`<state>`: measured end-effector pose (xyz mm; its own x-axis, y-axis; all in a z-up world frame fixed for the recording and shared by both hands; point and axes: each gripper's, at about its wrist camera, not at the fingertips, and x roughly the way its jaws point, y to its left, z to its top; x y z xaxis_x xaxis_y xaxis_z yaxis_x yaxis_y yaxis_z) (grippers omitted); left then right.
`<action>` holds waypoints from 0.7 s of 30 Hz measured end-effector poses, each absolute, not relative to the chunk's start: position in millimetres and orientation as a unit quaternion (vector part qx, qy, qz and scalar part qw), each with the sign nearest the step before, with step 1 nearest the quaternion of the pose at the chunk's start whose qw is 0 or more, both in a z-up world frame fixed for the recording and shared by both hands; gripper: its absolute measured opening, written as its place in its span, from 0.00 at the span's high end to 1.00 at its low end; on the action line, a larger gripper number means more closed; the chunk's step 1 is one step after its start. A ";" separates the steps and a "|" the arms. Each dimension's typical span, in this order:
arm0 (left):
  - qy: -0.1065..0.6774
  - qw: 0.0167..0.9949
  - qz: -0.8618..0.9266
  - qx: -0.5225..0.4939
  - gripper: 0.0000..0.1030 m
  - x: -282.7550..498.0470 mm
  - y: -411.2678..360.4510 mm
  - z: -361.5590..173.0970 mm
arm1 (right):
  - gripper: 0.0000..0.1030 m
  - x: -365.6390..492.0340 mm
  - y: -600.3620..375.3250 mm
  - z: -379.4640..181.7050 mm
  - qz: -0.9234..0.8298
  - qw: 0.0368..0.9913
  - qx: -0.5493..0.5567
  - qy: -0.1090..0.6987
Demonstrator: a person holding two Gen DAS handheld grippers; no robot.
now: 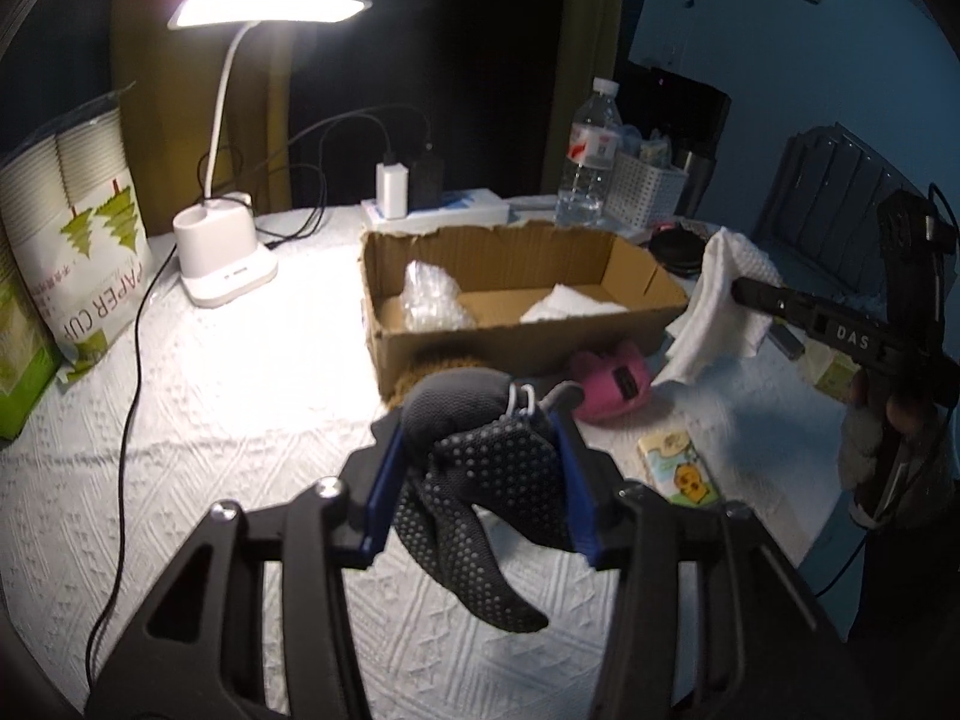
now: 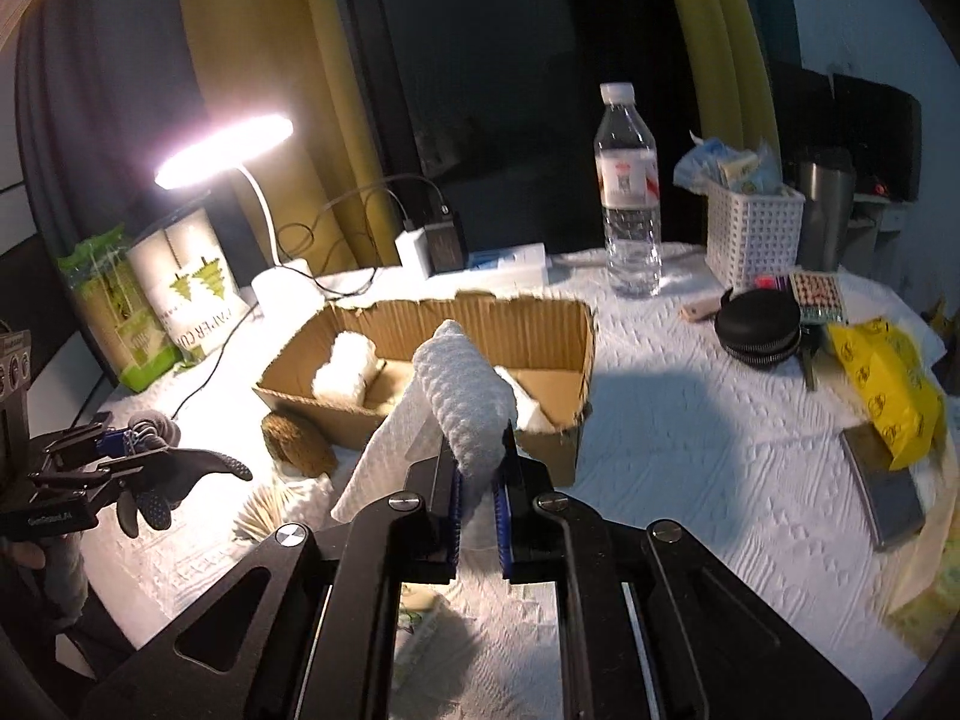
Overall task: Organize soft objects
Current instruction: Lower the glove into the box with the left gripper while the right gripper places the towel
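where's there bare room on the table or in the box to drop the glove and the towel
Box: bare cardboard floor in the middle, between the bubble wrap and the white pad. Table: a wide bare patch between the lamp base, the cable and the box. Crowded right of the box: pink toy, card, bottle, basket.

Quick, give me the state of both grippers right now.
Left gripper: closed on the dark dotted glove, lifted off the table.
Right gripper: closed on the white towel, held in front of the cardboard box.

Cardboard box [image 1: 516, 324] on white-clothed table [image 1: 240, 420]
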<state>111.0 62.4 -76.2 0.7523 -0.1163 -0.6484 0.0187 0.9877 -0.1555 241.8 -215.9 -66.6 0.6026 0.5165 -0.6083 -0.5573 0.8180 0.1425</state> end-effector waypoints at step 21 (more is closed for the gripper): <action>0.306 0.950 -0.047 -0.049 0.52 195.2 26.2 -44.0 | 0.90 284.4 -218.4 -41.2 0.346 0.896 -0.012 0.277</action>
